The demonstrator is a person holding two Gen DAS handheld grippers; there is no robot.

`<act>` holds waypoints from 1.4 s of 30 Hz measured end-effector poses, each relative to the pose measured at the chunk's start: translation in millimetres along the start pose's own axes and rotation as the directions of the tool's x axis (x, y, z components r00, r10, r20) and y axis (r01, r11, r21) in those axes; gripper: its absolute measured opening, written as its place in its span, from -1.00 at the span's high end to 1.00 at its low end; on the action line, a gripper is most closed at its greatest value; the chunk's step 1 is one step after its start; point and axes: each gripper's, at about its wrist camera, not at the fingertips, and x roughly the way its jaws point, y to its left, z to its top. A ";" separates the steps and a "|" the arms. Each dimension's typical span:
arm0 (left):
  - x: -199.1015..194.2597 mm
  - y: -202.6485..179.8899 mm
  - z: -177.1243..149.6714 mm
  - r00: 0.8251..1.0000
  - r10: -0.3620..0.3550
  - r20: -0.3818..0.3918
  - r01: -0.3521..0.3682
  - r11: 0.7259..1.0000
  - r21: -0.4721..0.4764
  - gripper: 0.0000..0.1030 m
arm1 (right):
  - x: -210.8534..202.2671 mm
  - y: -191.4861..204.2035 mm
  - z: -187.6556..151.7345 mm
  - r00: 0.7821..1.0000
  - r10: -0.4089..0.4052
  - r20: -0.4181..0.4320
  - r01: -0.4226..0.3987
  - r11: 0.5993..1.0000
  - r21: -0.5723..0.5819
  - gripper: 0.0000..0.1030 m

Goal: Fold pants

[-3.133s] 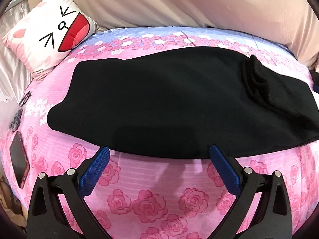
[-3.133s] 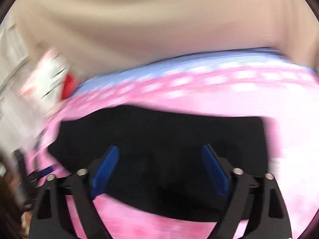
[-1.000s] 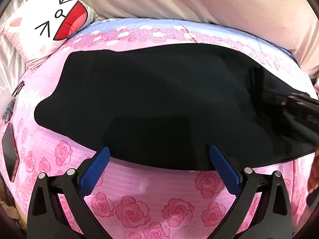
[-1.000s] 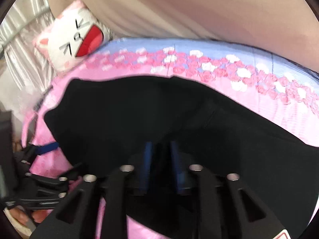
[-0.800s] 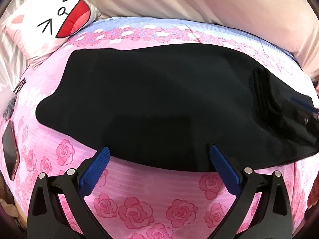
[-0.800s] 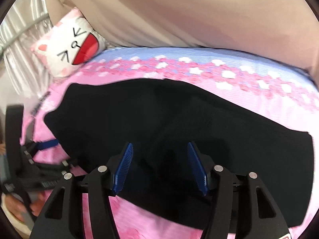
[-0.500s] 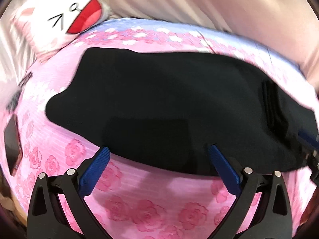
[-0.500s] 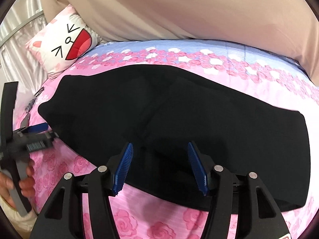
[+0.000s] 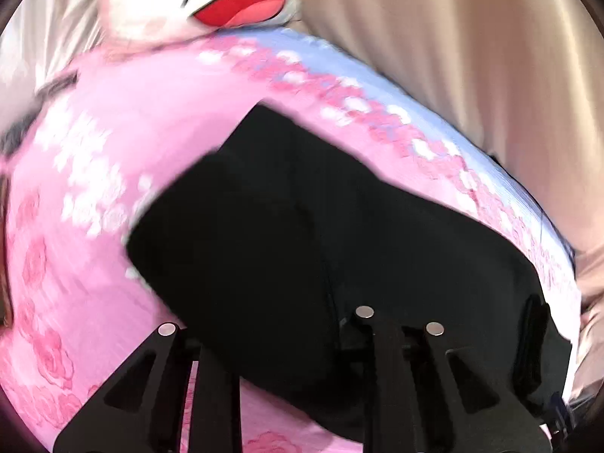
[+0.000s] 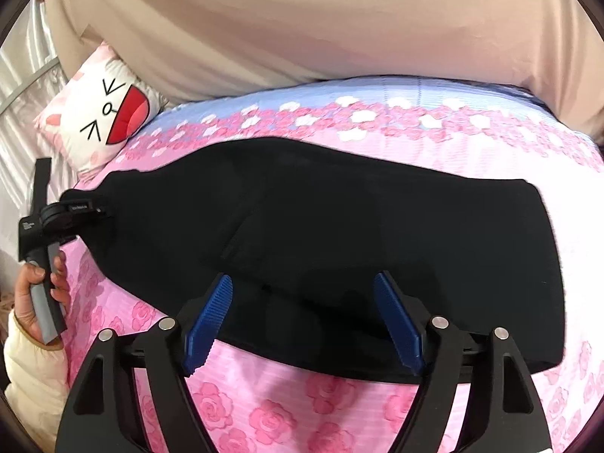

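The black pants [image 10: 339,234] lie flat across a pink rose-print bed [image 10: 287,407], folded lengthwise, with a fold ridge near the middle. My right gripper [image 10: 302,302] is open, its blue pads just over the near edge of the pants, holding nothing. My left gripper [image 9: 279,324] sits on the left end of the pants [image 9: 302,245]; its arms stand close together and the pads are hidden against the black cloth. In the right wrist view the left gripper's body [image 10: 56,219] rests at the pants' left end, held by a hand [image 10: 30,302].
A white cat-face pillow [image 10: 102,120] lies at the far left corner of the bed. A beige curtain [image 10: 321,22] hangs behind the bed. The left wrist view is motion-blurred.
My left gripper has swung left to the pants' left end and its jaws have closed in. My right gripper had been shut on the cloth, then opened and pulled back to the near edge.
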 end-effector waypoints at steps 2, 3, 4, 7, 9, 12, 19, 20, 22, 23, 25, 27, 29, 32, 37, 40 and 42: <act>-22.7 -27.8 4.4 0.998 -0.021 0.064 0.015 0.996 0.088 0.64 | -6.0 -8.6 -0.9 1.000 -0.011 0.014 0.011 1.000 0.014 -0.47; -37.2 -44.5 5.1 0.995 -0.045 0.092 0.034 0.992 0.125 0.64 | -10.5 -15.3 -1.4 1.000 -0.016 0.026 0.016 0.999 0.030 -0.47; -55.7 -66.4 5.0 0.990 -0.077 0.121 0.055 0.983 0.175 0.64 | -16.0 -23.6 -1.8 0.999 -0.019 0.041 0.017 0.999 0.049 -0.47; -108.9 -131.0 -9.9 0.960 -0.225 0.166 0.162 0.932 0.325 0.63 | -28.5 -45.6 -3.1 0.996 -0.043 0.076 0.035 0.994 0.099 -0.47; -129.6 -176.1 -32.4 0.938 -0.322 0.124 0.244 0.873 0.423 0.61 | -38.2 -67.2 -5.6 0.993 -0.068 0.094 0.054 0.988 0.147 -0.47; -122.2 -251.8 -88.8 0.923 -0.383 -0.028 0.337 0.773 0.538 0.20 | -49.5 -97.4 -12.9 0.989 -0.103 0.102 0.081 0.976 0.201 -0.48; -58.0 -307.1 -180.8 0.970 -0.169 -0.175 0.241 0.757 0.607 -0.37 | -70.4 -155.9 -39.2 0.984 -0.151 0.090 0.117 0.943 0.310 -0.49; -64.7 -306.9 -183.2 0.976 -0.160 -0.148 0.218 0.756 0.617 -0.38 | -72.1 -159.0 -40.1 0.984 -0.149 0.094 0.113 0.943 0.313 -0.49; -81.2 -298.8 -181.9 0.978 -0.164 -0.129 0.208 0.769 0.604 -0.46 | -72.9 -166.2 -38.3 0.989 -0.101 0.104 0.063 0.945 0.321 -0.49; -87.0 -293.8 -179.3 0.977 -0.175 -0.123 0.214 0.774 0.596 -0.80 | -70.4 -168.1 -35.2 0.992 -0.073 0.105 0.036 0.946 0.321 -0.49; -103.8 -275.2 -175.0 0.973 -0.214 -0.091 0.227 0.786 0.576 -0.91 | -63.3 -161.1 -27.2 0.994 -0.028 0.104 -0.005 0.953 0.302 -0.49; -101.2 -273.3 -171.1 0.971 -0.221 -0.089 0.231 0.786 0.574 -0.91 | -53.8 -152.6 -21.0 0.995 0.000 0.101 -0.028 0.960 0.277 -0.49; -88.3 -276.4 -172.1 0.980 -0.165 -0.110 0.197 0.773 0.603 -0.91 | -43.3 -143.1 -14.9 0.995 0.057 0.084 -0.078 0.956 0.284 -0.49; -94.2 -270.5 -171.1 0.982 -0.168 -0.090 0.188 0.769 0.611 -0.91 | -30.9 -131.4 -9.8 0.982 0.180 0.055 -0.188 0.935 0.300 -0.49; -127.5 -236.0 -158.6 0.981 -0.191 -0.027 0.164 0.755 0.635 -0.91 | -18.1 -130.0 -4.7 0.931 0.361 0.051 -0.348 0.839 0.418 -0.51; -135.1 -209.0 -146.8 0.987 -0.160 0.027 0.109 0.778 0.619 -0.91 | -8.6 -124.8 -1.8 0.936 0.351 0.032 -0.328 0.833 0.445 -0.60; -130.7 -197.4 -141.1 0.990 -0.134 0.038 0.085 0.799 0.596 -0.91 | -0.2 -119.7 -5.0 0.935 0.353 0.000 -0.314 0.832 0.458 -0.60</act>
